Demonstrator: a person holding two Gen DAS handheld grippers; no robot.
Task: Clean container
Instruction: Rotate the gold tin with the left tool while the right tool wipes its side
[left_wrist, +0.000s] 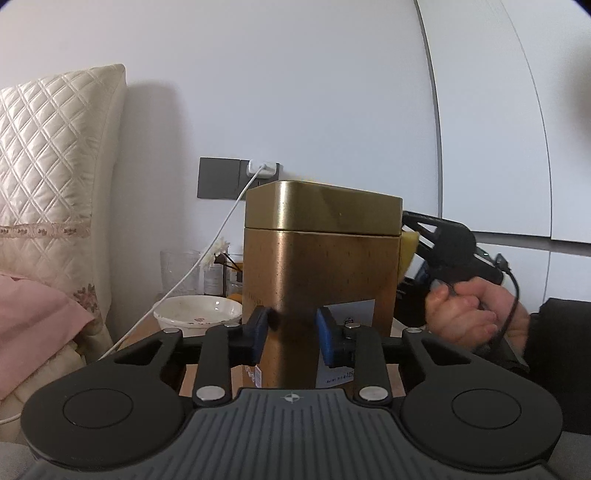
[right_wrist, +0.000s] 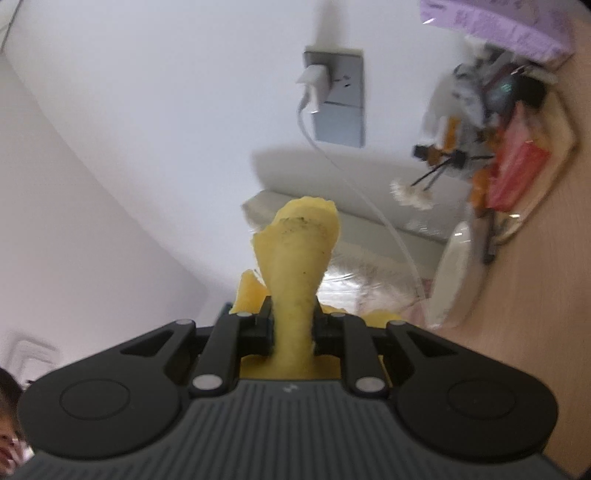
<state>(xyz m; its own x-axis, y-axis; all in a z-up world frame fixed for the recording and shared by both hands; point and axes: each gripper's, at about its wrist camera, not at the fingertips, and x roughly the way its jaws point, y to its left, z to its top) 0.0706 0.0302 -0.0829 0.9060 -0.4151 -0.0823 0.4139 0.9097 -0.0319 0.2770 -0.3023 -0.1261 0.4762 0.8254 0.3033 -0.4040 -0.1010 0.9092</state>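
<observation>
A gold metal tin (left_wrist: 321, 258) with a lid stands upright in the left wrist view. My left gripper (left_wrist: 291, 328) is shut on the tin's near corner, low down, with its blue pads (left_wrist: 325, 332) pressing both sides. My right gripper (right_wrist: 293, 328) is shut on a yellow sponge cloth (right_wrist: 299, 258), which sticks out forward with dark dirt marks near its tip. In the left wrist view the right gripper (left_wrist: 439, 243) is at the tin's right side near the lid, with a bit of yellow cloth (left_wrist: 408, 247) against the tin.
A white bowl (left_wrist: 197, 314), a glass (left_wrist: 179, 269) and small bottles stand on the wooden bedside table (left_wrist: 144, 328) behind the tin. A white charger and cable (left_wrist: 221, 236) hang from the wall socket. A quilted headboard (left_wrist: 55, 166) and pink bedding (left_wrist: 37, 314) are at left.
</observation>
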